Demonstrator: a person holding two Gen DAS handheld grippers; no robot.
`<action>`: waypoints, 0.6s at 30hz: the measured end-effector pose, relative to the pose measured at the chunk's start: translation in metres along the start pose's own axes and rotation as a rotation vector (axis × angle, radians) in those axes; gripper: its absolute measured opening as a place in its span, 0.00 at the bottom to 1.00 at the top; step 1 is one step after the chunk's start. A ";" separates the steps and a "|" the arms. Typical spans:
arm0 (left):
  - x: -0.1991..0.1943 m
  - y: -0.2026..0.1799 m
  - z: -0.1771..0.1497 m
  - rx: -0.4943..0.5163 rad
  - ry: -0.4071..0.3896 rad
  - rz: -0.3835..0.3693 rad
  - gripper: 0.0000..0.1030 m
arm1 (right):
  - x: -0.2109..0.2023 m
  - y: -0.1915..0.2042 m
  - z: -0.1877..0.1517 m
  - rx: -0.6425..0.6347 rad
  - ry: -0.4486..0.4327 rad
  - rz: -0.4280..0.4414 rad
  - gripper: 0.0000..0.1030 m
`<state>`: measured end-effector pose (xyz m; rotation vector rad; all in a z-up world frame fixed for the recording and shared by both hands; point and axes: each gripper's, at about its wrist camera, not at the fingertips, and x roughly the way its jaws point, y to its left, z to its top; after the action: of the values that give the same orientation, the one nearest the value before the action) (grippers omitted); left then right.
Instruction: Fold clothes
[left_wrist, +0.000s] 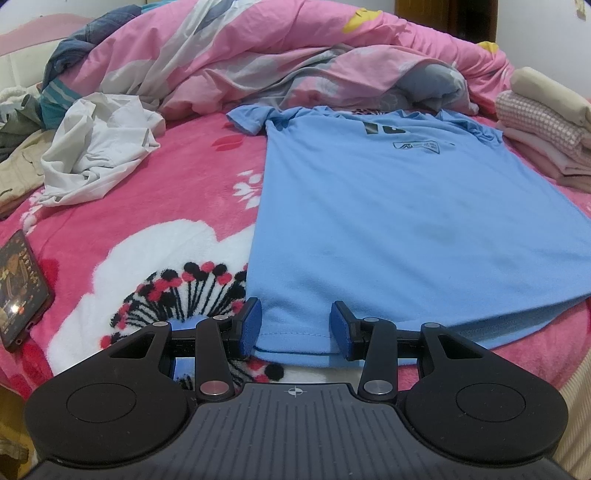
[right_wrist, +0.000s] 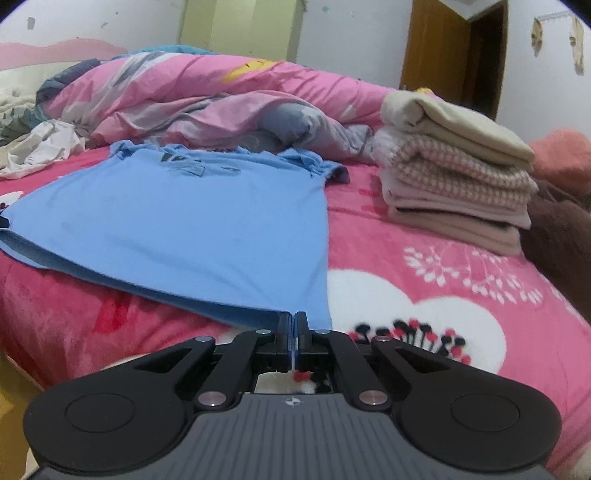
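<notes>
A light blue T-shirt (left_wrist: 388, 206) lies spread flat on the bed, on a pink fleece blanket (left_wrist: 155, 206) with white flower shapes and black and red dots. In the left wrist view the shirt fills the centre and the right of the frame, with its collar and dark printed letters toward the top and its hem at the bottom centre. The left tool (left_wrist: 297, 328) is at the lower centre of this view with its blue pads spread apart, and the hem of the shirt lies between them; the pads do not press the cloth. In the right wrist view the shirt occupies the left and the centre of the frame, and its near corner comes down to the lower centre. There the right tool (right_wrist: 294, 334) has its fingers pressed together, pinching the corner of the hem. In the left wrist view a crumpled white garment (left_wrist: 96, 155) lies at the left, well apart from the shirt, and a phone (left_wrist: 20, 288) with a lit screen rests on the blanket at the far left edge. A rumpled pink and grey quilt (left_wrist: 258, 62) is heaped across the top of the frame, behind the shirt's collar. In the right wrist view a stack of folded clothes (right_wrist: 454, 170), cream on top and pink checked under it, stands at the right, near the shirt's sleeve but not touching it.
</notes>
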<state>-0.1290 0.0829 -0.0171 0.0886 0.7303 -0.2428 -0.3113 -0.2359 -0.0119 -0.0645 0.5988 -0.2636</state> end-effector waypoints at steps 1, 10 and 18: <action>0.000 0.000 0.000 0.000 0.000 0.000 0.40 | -0.002 -0.003 -0.002 0.019 0.004 -0.020 0.01; -0.001 -0.001 0.001 -0.002 0.000 0.002 0.40 | -0.015 -0.037 0.000 0.240 -0.020 -0.006 0.02; -0.001 0.000 -0.001 -0.002 -0.006 0.002 0.40 | 0.020 -0.039 0.001 0.301 0.063 0.077 0.02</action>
<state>-0.1302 0.0834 -0.0175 0.0865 0.7245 -0.2399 -0.3034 -0.2789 -0.0168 0.2573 0.6174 -0.2788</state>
